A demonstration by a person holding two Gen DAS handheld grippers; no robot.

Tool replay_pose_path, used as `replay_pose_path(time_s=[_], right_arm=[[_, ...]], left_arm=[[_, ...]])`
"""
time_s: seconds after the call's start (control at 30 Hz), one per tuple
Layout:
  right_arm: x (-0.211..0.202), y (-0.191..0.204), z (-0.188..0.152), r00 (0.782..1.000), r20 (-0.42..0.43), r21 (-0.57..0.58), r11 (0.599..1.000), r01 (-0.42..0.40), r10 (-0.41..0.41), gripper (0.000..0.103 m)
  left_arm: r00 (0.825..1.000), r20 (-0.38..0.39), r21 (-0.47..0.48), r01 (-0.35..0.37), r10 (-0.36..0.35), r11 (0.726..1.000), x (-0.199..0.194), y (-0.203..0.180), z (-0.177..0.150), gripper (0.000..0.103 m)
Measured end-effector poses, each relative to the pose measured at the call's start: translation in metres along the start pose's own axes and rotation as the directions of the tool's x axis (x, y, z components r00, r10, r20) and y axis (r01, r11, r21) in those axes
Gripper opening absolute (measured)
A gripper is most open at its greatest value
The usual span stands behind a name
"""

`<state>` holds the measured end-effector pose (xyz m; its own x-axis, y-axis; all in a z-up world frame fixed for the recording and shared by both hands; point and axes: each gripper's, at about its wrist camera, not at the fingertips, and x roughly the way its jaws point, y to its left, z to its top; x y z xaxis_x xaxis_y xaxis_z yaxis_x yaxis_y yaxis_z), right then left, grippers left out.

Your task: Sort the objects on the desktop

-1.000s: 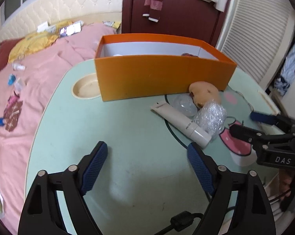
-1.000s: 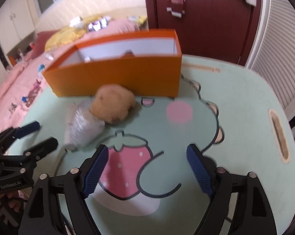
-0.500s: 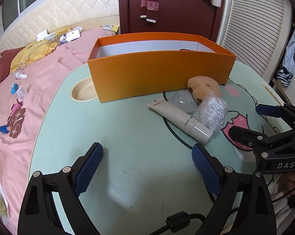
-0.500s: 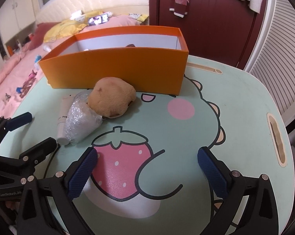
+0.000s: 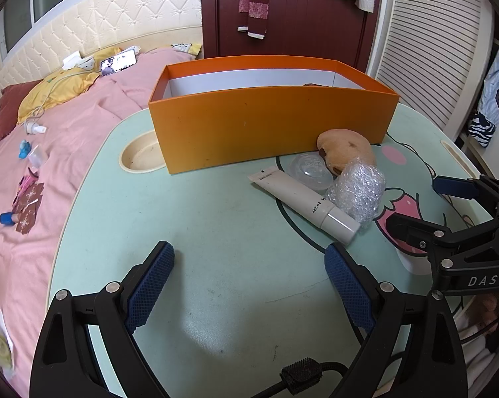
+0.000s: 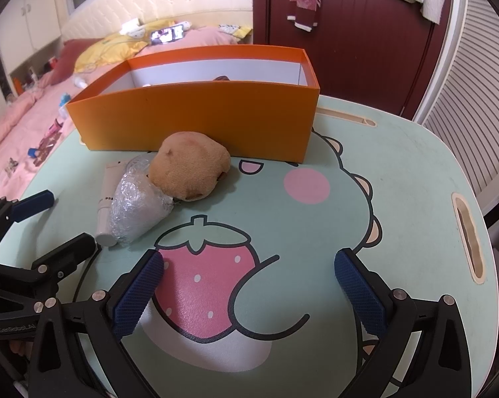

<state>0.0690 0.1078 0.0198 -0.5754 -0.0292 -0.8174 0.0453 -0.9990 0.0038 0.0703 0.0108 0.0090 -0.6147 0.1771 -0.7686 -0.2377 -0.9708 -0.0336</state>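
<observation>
Your left hand-held gripper (image 5: 249,282) and right hand-held gripper (image 6: 249,285) both hang over the tabletop (image 5: 216,219) with fingers spread wide and nothing between them. The unsorted things sit bunched just in front of the orange box (image 5: 272,122): a white tube (image 5: 304,204), a clear plastic lid (image 5: 309,172), a wad of bubble wrap (image 5: 357,189) and a tan plush toy (image 6: 189,169), each touching its neighbour. The tube looks light and fairly stiff but smooth; I would take it across the middle of its body, not the cap end. The wrap and plush should squash easily, so close fully around their bulk. The lid seems thin and slippery; pinch its rim gently. Something dark already lies inside the box, too hidden to identify.
</observation>
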Motion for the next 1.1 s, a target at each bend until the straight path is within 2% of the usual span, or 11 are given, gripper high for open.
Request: replay_pose_path(time_s=[0.3,0.37,0.43,0.57,0.67,0.73,0.87,0.93,1.0,1.1], right_arm=[[0.001,0.000,0.004,1.000,-0.009,-0.005,1.000,-0.009,0.009,0.103],[0.000,0.000,0.006,0.999,-0.020,-0.001,0.999,-0.040,0.040,0.103],[-0.004,0.000,0.010,0.995,-0.014,0.018,0.994,-0.103,0.104,0.103],[-0.017,0.009,0.022,0.985,0.050,0.000,0.986,-0.164,0.164,0.102],[-0.016,0.019,0.033,0.980,0.057,-0.015,0.982,-0.189,0.189,0.092],[-0.009,0.027,0.040,0.978,0.033,-0.020,0.979,-0.205,0.206,0.083],[0.009,0.036,0.039,0.979,-0.038,-0.031,0.979,-0.201,0.200,0.073],[0.009,0.028,0.036,0.976,-0.042,0.006,0.977,-0.212,0.212,0.059],[0.007,0.020,0.032,0.982,-0.042,0.003,0.983,-0.185,0.185,0.045],[0.003,0.012,0.025,0.996,-0.028,-0.033,0.996,-0.085,0.084,0.045]], left_arm=[[1.000,0.003,-0.001,0.000,0.000,1.000,-0.001,0.000,-0.001,0.092],[1.000,0.003,-0.001,0.000,0.000,1.000,-0.001,0.000,-0.001,0.092],[1.000,0.003,-0.001,0.001,-0.001,1.000,-0.001,0.000,-0.001,0.092],[1.000,0.003,-0.001,0.002,-0.002,1.000,-0.001,0.001,0.000,0.092],[1.000,0.004,0.000,0.004,-0.004,1.000,-0.001,0.000,0.000,0.092],[1.000,0.004,0.001,0.005,-0.005,1.000,-0.001,0.001,0.000,0.092],[1.000,0.004,0.001,0.004,-0.004,1.000,-0.001,0.001,-0.001,0.092],[1.000,0.004,0.001,0.004,-0.004,1.000,-0.001,0.001,-0.001,0.092],[1.000,0.005,0.001,0.004,-0.004,1.000,-0.001,0.000,0.000,0.092],[1.000,0.005,0.001,0.003,-0.003,1.000,-0.001,-0.001,0.000,0.092]])
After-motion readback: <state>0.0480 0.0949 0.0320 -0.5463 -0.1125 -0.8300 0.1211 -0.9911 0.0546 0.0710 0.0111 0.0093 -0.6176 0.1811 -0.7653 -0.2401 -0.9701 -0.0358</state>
